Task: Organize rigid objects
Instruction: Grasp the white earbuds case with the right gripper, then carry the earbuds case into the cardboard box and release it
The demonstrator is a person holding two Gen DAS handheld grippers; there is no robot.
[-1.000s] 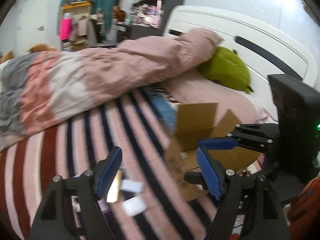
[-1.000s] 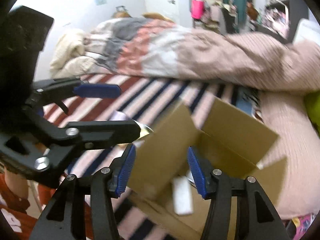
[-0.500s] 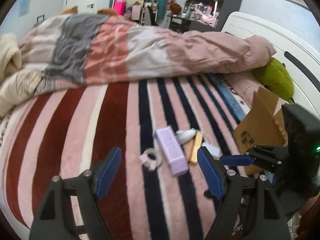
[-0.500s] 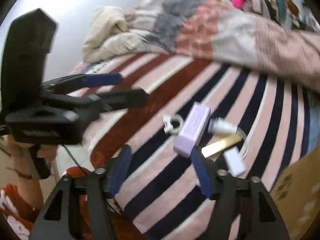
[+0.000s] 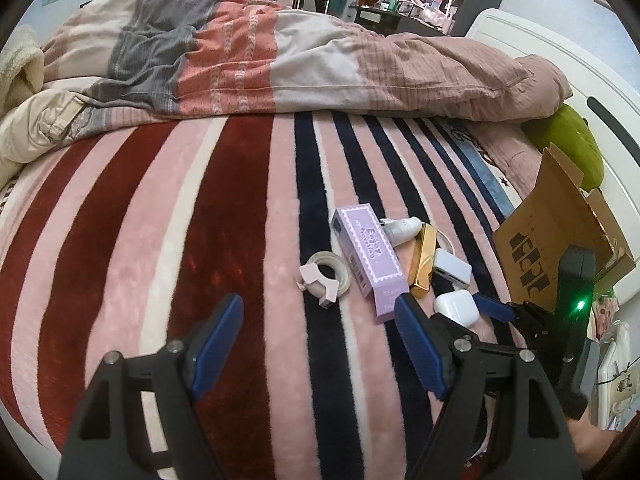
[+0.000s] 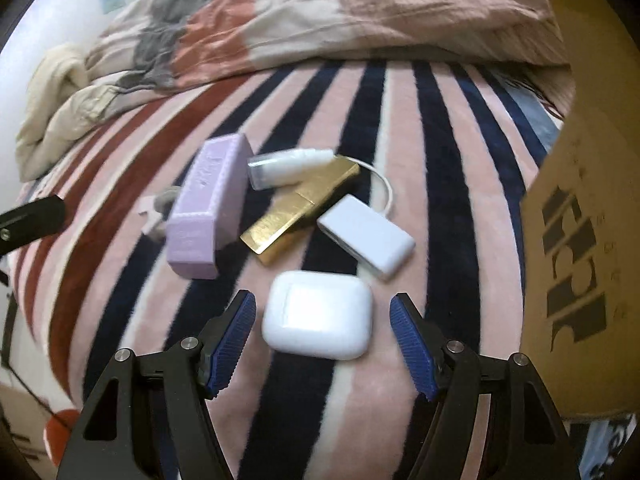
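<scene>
Right tool spread wide, earbud case bracketed between pads — grasp step judged; closing needed, cardboard box at 3 o'clock. Left tool also apart, nothing held.

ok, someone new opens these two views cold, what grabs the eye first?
Probably the white earbud case, lying on the striped blanket framed between the open blue fingers of the right gripper, not touched. Just beyond it lies a tight cluster: a lilac box, a gold bar-shaped box and a white adapter with a cable. The cardboard box fills the right edge, while the left gripper hangs open near a tape roll.
</scene>
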